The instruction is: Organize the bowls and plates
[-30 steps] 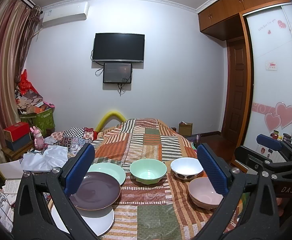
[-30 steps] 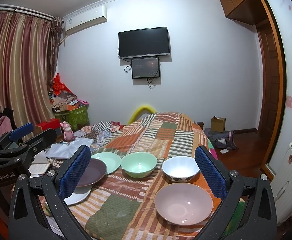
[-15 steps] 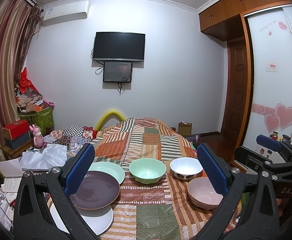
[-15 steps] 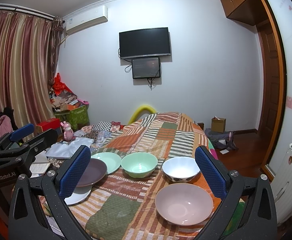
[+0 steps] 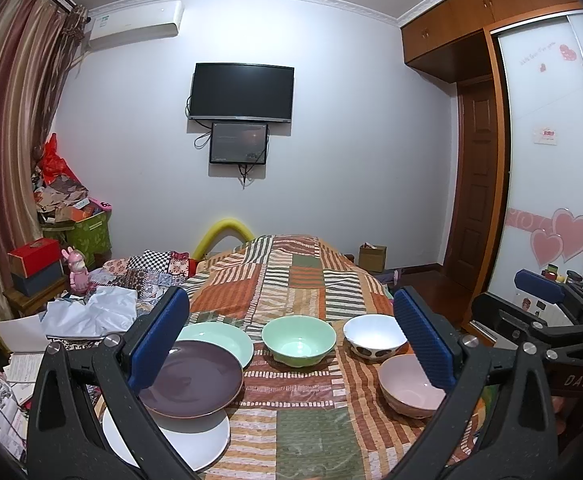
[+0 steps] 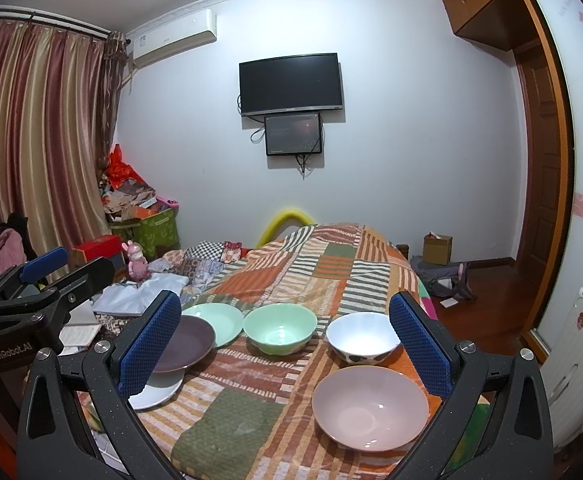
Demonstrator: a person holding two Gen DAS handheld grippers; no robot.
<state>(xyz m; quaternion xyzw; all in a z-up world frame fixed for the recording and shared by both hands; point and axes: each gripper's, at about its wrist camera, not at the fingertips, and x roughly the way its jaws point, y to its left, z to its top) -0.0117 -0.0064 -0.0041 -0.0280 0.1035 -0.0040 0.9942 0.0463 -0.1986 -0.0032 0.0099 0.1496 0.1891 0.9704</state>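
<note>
Hovering spread wide and empty, the left gripper (image 5: 291, 340) and right gripper (image 6: 285, 344) face the bed's (image 5: 291, 276) near edge. Only the right view shows inside the pink bowl (image 6: 370, 407); the left shows more of the white plate (image 5: 195, 436).

Right gripper (image 6: 285, 342) w/ blue pads spread wide, nothing between them, held above patchwork bedspread (image 6: 311, 264); pink bowl (image 6: 370, 407) nearest, just inside right pad; white bowl w/ dark spots (image 6: 362, 338) behind it; green bowl (image 6: 280, 328) centre; pale green plate (image 6: 219, 320) to its left, purple plate (image 6: 183, 344) overlapping a white plate (image 6: 157, 392) at bed edge; left gripper (image 6: 31, 296) at far left, jaw gap not readable; TV (image 6: 290, 82) on wall.
</note>
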